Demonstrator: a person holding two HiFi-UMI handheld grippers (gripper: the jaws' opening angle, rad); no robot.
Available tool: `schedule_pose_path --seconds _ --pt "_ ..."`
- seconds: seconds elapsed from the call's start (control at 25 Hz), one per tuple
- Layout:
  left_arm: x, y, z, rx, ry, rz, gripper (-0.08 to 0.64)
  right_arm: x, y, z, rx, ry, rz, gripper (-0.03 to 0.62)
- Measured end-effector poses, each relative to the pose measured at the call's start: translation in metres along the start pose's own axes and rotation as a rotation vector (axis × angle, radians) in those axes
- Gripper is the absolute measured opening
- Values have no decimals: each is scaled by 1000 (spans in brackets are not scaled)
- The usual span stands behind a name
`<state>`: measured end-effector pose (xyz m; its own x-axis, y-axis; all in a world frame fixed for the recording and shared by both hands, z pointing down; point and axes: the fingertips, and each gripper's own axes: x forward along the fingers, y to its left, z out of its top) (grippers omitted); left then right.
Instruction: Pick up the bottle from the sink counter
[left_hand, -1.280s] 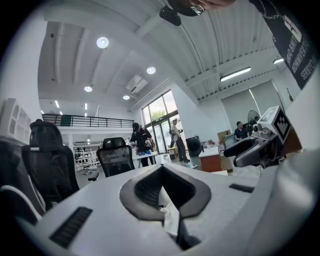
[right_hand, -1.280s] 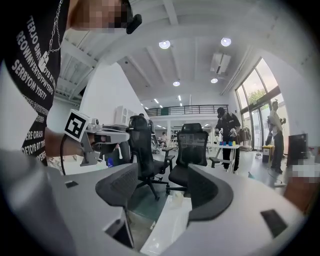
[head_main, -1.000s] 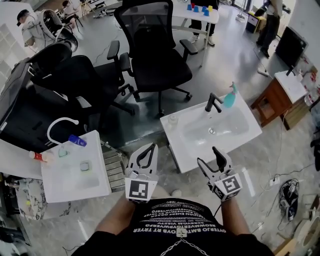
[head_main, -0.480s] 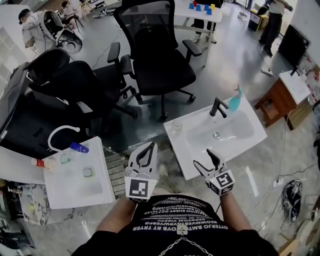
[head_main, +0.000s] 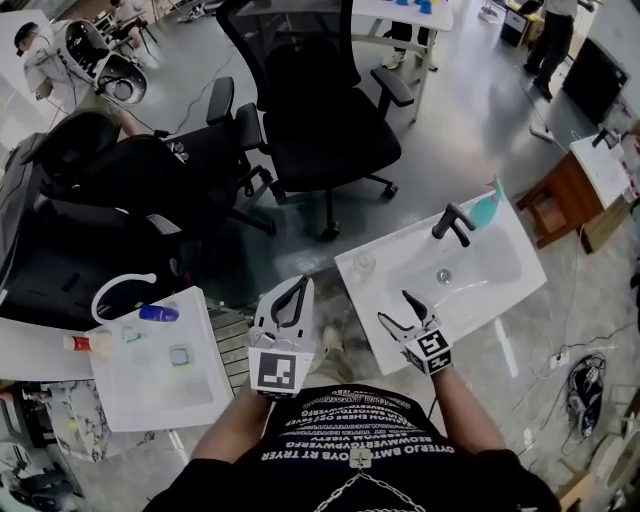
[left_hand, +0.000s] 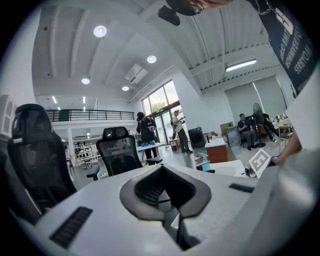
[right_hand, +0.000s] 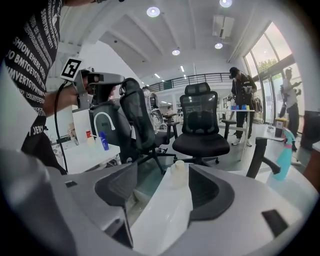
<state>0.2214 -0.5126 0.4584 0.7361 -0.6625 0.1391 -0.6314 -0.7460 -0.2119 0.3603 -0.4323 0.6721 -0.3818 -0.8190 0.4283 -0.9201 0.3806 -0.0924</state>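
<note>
A small whitish bottle (head_main: 364, 262) (right_hand: 178, 173) stands on the near-left corner of the white sink counter (head_main: 395, 330). A teal spray bottle (head_main: 487, 208) (right_hand: 284, 155) stands at the back beside the black faucet (head_main: 455, 222). My right gripper (head_main: 395, 311) (right_hand: 164, 171) hangs open over the counter's near edge. It points at the small bottle from a short way off, and its jaws hold nothing. My left gripper (head_main: 298, 287) (left_hand: 161, 170) is held left of the counter, above the floor. Its jaws are shut on nothing.
A second white sink counter (head_main: 200, 375) lies at the left with a blue bottle (head_main: 158, 313), a red-capped item (head_main: 78, 343) and a white arched faucet (head_main: 120, 288). Black office chairs (head_main: 320, 110) stand beyond both sinks. A wooden cabinet (head_main: 570, 195) is at the right.
My right gripper has moved forward and to the left, up to the sink counter's near edge. The left gripper has stayed about where it was.
</note>
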Motion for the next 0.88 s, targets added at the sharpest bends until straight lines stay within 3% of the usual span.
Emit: schedule_pose_path --seconds 0.16,0.88 --pt "19 20 -8 25 -16 -7 2 42 -15 -16 6 52 -6 302" --pt "48 68 -81 -2 121 -39 2 190 -65 -66 -63 207 -9 355"
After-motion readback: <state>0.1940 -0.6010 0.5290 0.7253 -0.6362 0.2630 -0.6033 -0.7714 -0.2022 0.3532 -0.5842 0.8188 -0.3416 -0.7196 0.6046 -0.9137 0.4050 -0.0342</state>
